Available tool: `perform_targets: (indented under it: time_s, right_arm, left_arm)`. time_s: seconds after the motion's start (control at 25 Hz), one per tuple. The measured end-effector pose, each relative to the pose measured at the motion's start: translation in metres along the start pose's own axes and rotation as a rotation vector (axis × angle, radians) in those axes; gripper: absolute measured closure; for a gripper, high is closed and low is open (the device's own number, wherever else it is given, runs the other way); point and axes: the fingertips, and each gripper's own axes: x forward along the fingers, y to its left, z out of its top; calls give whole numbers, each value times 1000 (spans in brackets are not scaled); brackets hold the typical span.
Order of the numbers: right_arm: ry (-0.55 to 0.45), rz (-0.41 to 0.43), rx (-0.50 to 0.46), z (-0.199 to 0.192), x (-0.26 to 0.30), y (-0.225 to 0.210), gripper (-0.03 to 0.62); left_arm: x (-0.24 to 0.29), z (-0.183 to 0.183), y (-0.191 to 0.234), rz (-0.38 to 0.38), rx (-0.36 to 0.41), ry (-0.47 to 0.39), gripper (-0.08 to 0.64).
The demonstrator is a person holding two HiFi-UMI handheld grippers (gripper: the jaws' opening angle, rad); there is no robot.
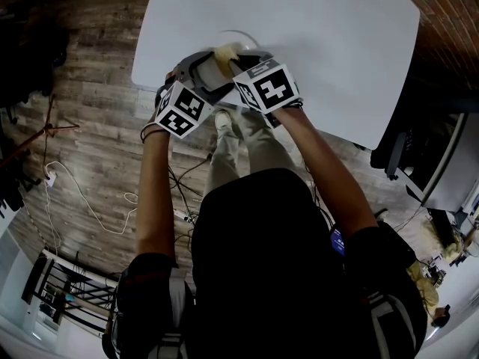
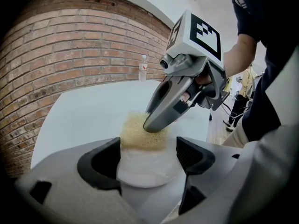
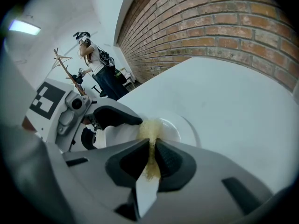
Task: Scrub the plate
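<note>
Left gripper view: plate (image 2: 145,171) within tool (image 2: 148,155)

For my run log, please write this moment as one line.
left gripper: shut on plate | right gripper: shut on sponge | sponge: pressed on plate | plate: over white table

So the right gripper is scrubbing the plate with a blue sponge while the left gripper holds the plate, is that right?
Not quite: the sponge is yellow, not blue; the right gripper view shows it pinched between that gripper's jaws. The rest stands: the right gripper presses it on the plate while the left gripper holds the plate.
</note>
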Motion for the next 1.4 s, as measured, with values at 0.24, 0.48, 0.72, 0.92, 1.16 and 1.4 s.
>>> perform_targets:
  time_s: [0.24,0.48,0.72,0.92,1.16,1.4]
  right_arm:
    - [7,3,-12,1,0,-1,548]
    - [3,-2,-1,0,-3,-7,548]
    - [0,-25,10,-1,-8,-19,548]
    - [-6,-55,20,-1,-16,-33,548]
    - [-8,-79,32,-3,-24,-44,548]
    - [-15,-81,39,-6,-31,-48,548]
  left_arm:
    - [0,0,0,1,0,0,192]
    - [0,0,0,3,0,0,192]
    - [0,-1,0,1,-2,1,192]
    - [0,-1,0,-2,0,0,192]
    - [-1,-3,0,-5,-2,10,192]
    - [0,-1,-1,-4,-1,2,192]
